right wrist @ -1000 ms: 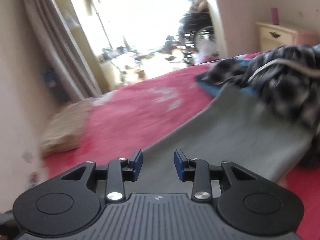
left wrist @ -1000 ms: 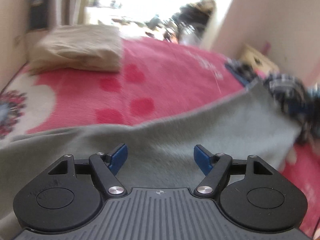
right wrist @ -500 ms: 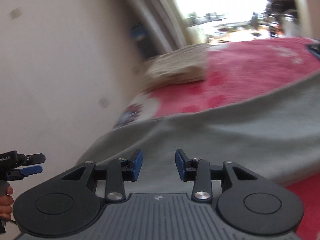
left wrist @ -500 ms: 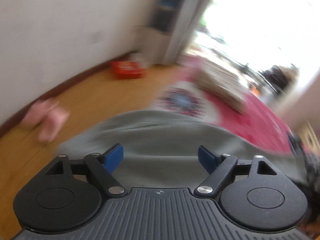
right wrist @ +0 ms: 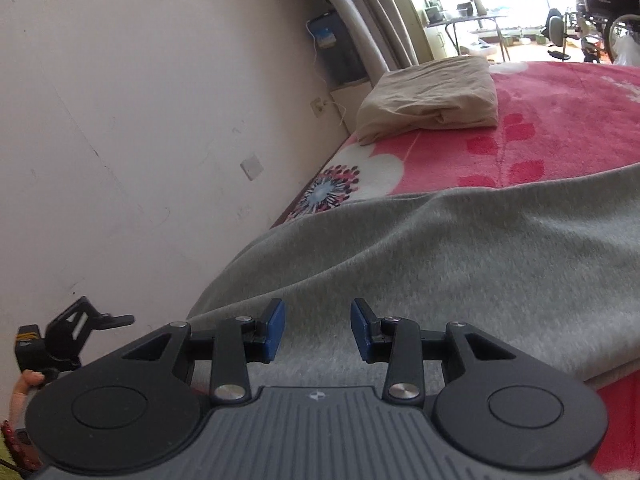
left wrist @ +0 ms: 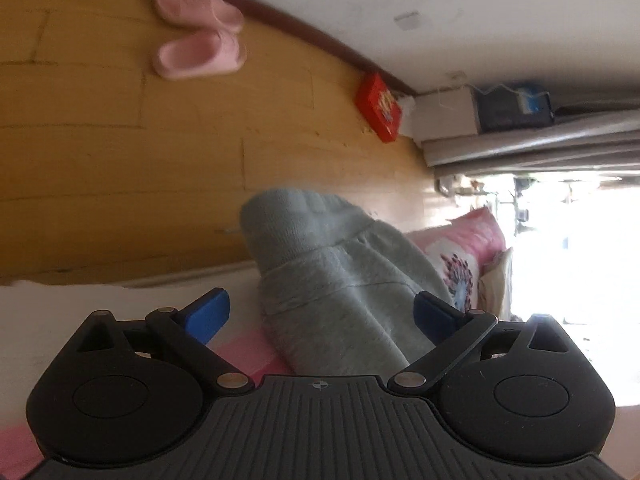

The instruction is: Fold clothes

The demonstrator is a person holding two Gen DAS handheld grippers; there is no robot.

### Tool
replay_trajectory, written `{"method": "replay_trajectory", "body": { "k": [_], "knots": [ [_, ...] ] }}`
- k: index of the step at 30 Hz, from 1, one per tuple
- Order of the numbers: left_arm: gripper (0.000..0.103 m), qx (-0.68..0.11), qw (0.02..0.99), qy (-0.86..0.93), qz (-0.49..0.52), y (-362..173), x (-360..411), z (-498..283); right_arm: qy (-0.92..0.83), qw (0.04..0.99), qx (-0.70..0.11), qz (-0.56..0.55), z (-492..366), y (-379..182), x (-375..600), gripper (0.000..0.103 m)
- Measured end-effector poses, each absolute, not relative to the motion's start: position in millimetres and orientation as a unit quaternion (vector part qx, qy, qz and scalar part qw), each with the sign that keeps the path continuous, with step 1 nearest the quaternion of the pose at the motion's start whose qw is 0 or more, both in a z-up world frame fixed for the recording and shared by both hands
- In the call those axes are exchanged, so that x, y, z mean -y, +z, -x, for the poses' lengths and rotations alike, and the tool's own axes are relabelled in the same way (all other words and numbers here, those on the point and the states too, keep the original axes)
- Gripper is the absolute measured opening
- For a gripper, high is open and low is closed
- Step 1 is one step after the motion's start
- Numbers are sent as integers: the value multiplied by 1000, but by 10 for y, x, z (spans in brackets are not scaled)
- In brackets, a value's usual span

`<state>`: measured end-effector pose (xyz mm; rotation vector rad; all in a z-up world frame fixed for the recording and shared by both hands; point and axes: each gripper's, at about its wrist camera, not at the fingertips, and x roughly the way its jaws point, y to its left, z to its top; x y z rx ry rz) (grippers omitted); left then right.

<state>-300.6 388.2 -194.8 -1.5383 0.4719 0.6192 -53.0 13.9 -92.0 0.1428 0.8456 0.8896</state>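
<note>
A grey sweatshirt-knit garment (right wrist: 460, 264) lies spread across the red floral blanket (right wrist: 560, 120) on the bed, its fleecy fabric smooth over most of its width with one long soft ridge running across it. Its end toward the white wall (right wrist: 140, 120) hangs over the blanket's edge. From the left wrist view that overhanging end is a narrow part of the garment (left wrist: 340, 280) ending in a ribbed cuff (left wrist: 296, 216), with a stitched seam band just behind the ribbing; it dangles above the wooden floor (left wrist: 120, 140).

The left gripper (left wrist: 322, 314) has its blue-padded jaws spread wide on either side of this narrow part, holding nothing. The right gripper (right wrist: 318, 330) sits low over the garment's near side, its jaws parted by a moderate gap with only fabric showing between them, nothing clamped.

Beyond the garment, a folded beige cloth (right wrist: 432, 100) rests on the blanket near the curtain (right wrist: 372, 12). Pink slippers (left wrist: 200, 36) lie on the floor by the wall.
</note>
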Motion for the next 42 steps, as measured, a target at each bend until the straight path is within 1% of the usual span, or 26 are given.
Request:
{"method": "replay_trajectory", "body": {
  "k": [3,6,7,9,11,12,13,14,18,22,26,30,35,39,41,42],
  "knots": [
    [98,-198,643,259,693,-2102,-3925,2926,407,815,-406,-70,502,-959,-144,40],
    [90,-185,638,264,699,-2187,-3956,2859,402,814,-414,-70,516,-1000,-137,40],
    [83,-183,638,270,698,-2190,-3955,2856,401,813,-416,-69,521,-1014,-137,40],
    [71,-183,643,275,691,-2193,-3961,2831,399,813,-419,-68,539,-1028,-128,40],
    [43,-182,649,285,682,-2159,-3969,2856,396,813,-421,-67,547,-1036,-114,40],
    [42,-182,652,290,677,-2139,-3972,2869,394,814,-421,-68,540,-1035,-100,40],
    [38,-179,656,288,674,-2097,-3970,2881,391,815,-421,-69,532,-1033,-87,40],
    [36,-179,665,290,664,-2033,-3959,2881,389,817,-421,-72,521,-1032,-68,40],
    [34,-161,727,298,597,-1527,-3825,2774,374,826,-414,-80,458,-989,33,40],
    [33,-121,825,250,493,-691,-3499,2444,357,840,-400,-84,396,-914,182,40],
    [33,-92,920,150,349,53,-2864,1952,329,859,-380,-94,288,-813,405,40],
    [33,-89,969,29,229,340,-2034,1428,287,880,-359,-123,114,-695,776,40],
    [34,-171,966,-104,160,-1,-1020,817,211,902,-338,-168,-62,-578,1418,40],
    [39,-319,926,-174,100,-765,-378,470,134,914,-327,-198,-140,-618,1961,43],
    [40,-392,894,-205,67,-1105,-155,390,129,912,-330,-207,-167,-672,2056,43],
    [41,-388,895,-206,75,-1065,-206,418,126,911,-332,-211,-181,-700,2101,43]
  ]
}}
